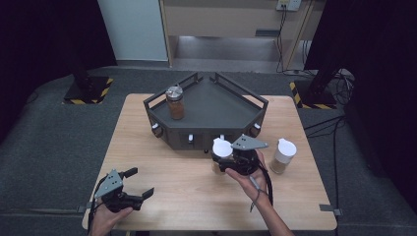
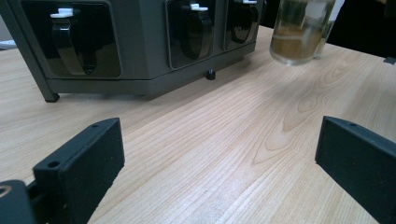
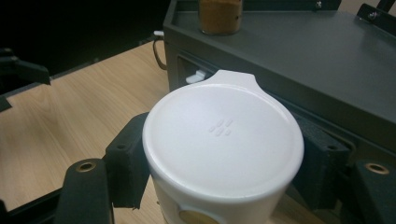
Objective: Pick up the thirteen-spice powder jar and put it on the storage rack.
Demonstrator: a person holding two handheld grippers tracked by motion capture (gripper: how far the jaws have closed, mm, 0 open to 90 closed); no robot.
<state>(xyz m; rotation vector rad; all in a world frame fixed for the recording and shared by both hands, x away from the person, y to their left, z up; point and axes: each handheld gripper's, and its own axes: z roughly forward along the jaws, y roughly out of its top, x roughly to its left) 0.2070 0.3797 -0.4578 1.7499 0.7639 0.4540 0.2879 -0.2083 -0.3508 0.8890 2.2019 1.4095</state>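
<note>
The right tongs [image 1: 223,162] are clamped on a white-lidded spice jar [image 1: 221,149] just in front of the dark tiered rack [image 1: 206,115] near the counter's [image 1: 162,167] middle, while the left tongs [image 1: 137,183] rest wide open and empty at the counter's near left corner.

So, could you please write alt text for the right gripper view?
The right gripper is shut on a white-lidded jar, seen from above with a black jaw on each side. Behind it stands a grey rack on a wooden table, with a jar of brown powder on top.
</note>
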